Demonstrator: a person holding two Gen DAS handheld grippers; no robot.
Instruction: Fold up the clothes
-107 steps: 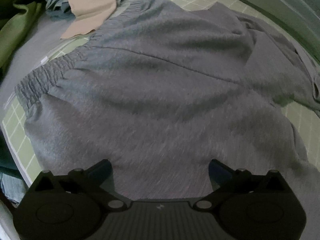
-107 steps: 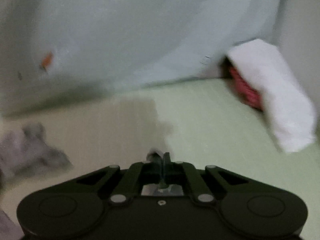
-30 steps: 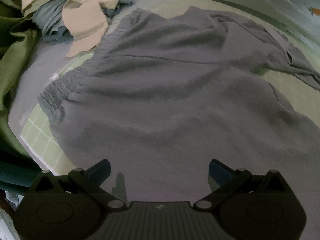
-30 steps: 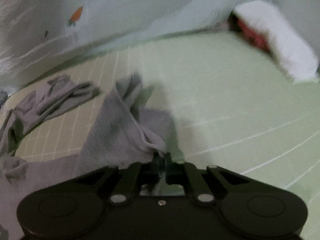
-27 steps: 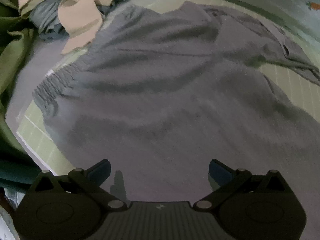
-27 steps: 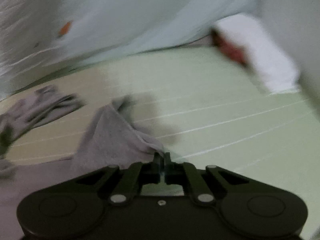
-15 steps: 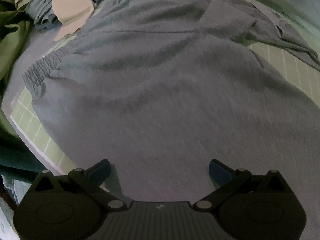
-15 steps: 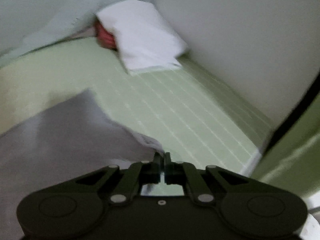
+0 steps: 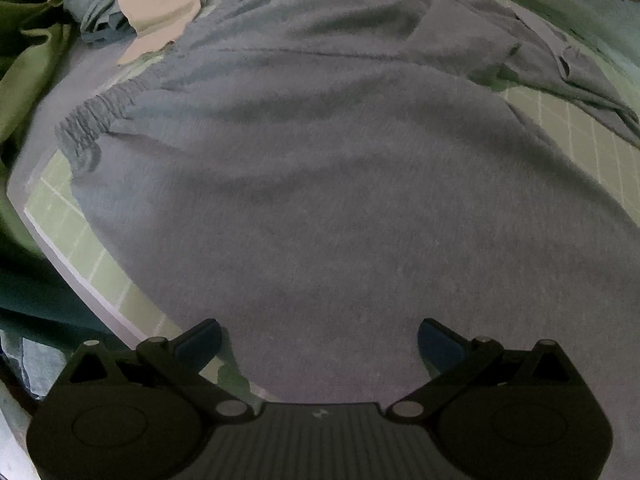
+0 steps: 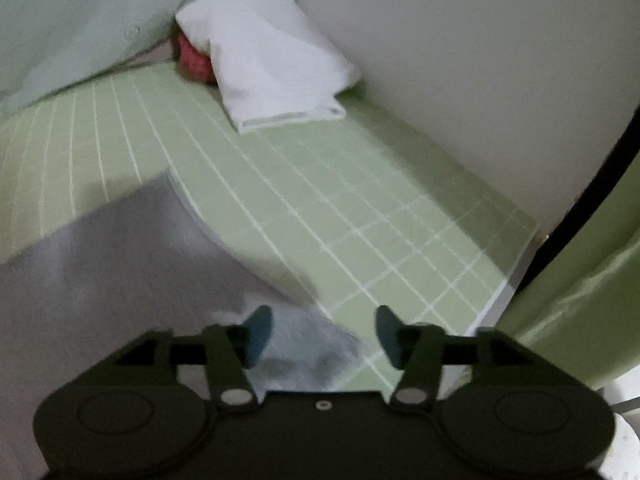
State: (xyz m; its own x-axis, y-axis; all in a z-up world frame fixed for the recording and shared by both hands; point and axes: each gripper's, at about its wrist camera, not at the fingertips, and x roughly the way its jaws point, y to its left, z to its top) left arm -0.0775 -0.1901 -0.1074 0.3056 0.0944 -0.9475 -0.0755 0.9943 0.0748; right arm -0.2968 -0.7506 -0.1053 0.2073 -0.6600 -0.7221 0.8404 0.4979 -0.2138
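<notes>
Grey sweatpants (image 9: 320,168) lie spread on the green checked sheet (image 9: 72,232), with the elastic waistband (image 9: 96,120) at the left. My left gripper (image 9: 320,344) is open and empty, hovering just over the near part of the pants. In the right wrist view the pants' leg (image 10: 100,264) lies flat on the sheet (image 10: 320,200). My right gripper (image 10: 320,336) is open, with the crumpled leg end (image 10: 312,348) lying between its fingers.
A pile of beige (image 9: 160,4), blue and green (image 9: 28,64) clothes sits at the far left. A white pillow (image 10: 264,56) over a red item (image 10: 192,60) lies against the wall. The bed edge (image 10: 508,276) and a green curtain (image 10: 580,300) are at the right.
My right gripper has opened and let go of the pant leg end, which it had pulled out to the right. The pants now lie flatter under my left gripper.
</notes>
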